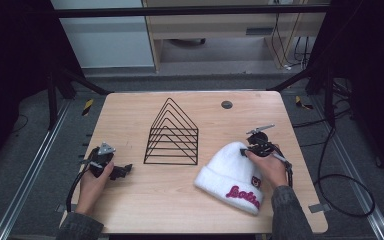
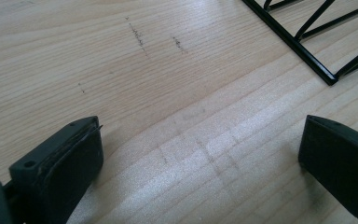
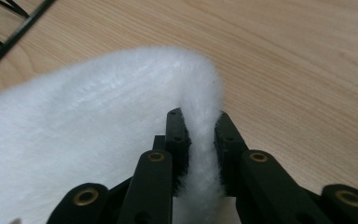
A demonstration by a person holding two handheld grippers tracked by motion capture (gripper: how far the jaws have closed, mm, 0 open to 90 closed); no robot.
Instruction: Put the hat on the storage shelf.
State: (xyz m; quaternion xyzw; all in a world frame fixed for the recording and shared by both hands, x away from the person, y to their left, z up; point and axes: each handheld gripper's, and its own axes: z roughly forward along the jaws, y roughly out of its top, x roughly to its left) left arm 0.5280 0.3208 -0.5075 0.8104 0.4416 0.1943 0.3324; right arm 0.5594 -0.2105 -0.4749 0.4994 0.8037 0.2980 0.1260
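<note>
One fluffy white knit beanie with a folded cuff and dark pink lettering [image 1: 232, 175] lies on the near right part of your pale wooden counter [image 1: 180, 205], its crown pointing away from you and toward the middle, its cuff nearest the front edge. Your right claw [image 3: 200, 135] is pinching a fold of the beanie's fuzzy crown between its two black jaws, which press in from either side of the fabric; in the high view that claw [image 1: 250, 148] sits at the far end of the hat with your right hand [image 1: 270, 167] resting over the knit. Just left of the beanie stands a black wire rack of nested triangular frames [image 1: 172, 132], upright at the counter's centre and apart from the hat. Farther left, your left hand [image 1: 94, 182] holds the left claw [image 2: 200, 154] low over bare wood, its jaws spread wide with nothing between them, the rack's corner just beyond. A small dark round disc [image 1: 226, 104] sits near the far edge.
</note>
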